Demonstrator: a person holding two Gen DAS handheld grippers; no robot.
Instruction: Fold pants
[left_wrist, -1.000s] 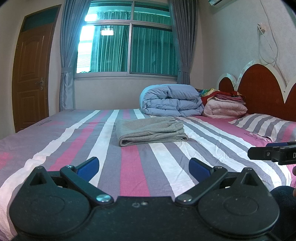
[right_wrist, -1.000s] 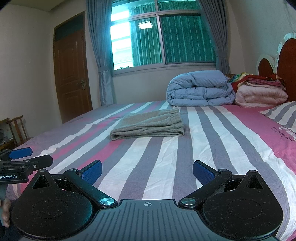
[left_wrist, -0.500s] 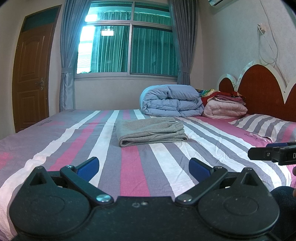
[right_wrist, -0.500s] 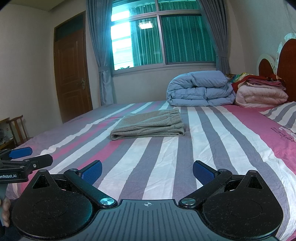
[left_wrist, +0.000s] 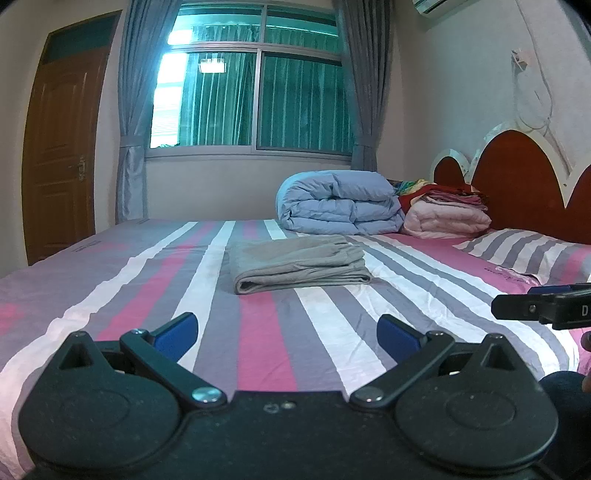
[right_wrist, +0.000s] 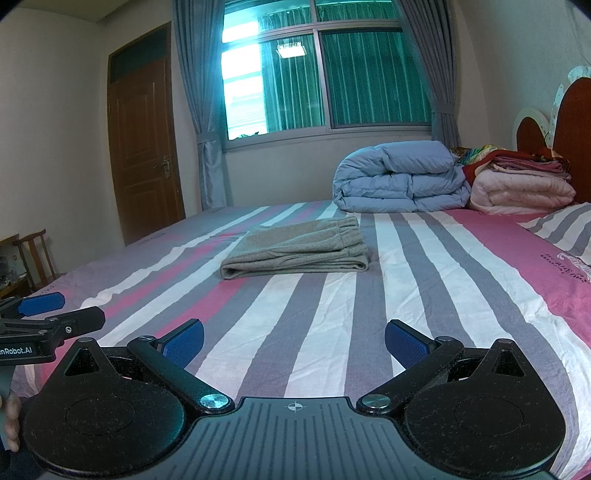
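Folded grey cotton pants (left_wrist: 297, 264) lie ahead of the left gripper (left_wrist: 288, 330) and right gripper (right_wrist: 294, 341); both spread wide, empty.

Left gripper (left_wrist: 287, 334): held low and level, blue-padded fingers (left_wrist: 176, 329) spread wide apart, nothing between them. Right gripper (right_wrist: 294, 341): held low and level alongside, blue-padded fingers (right_wrist: 405, 343) likewise spread wide, nothing between them. Each gripper's tip showed at the edge of the other's view; the two stood side by side, apart, pointing the same way.
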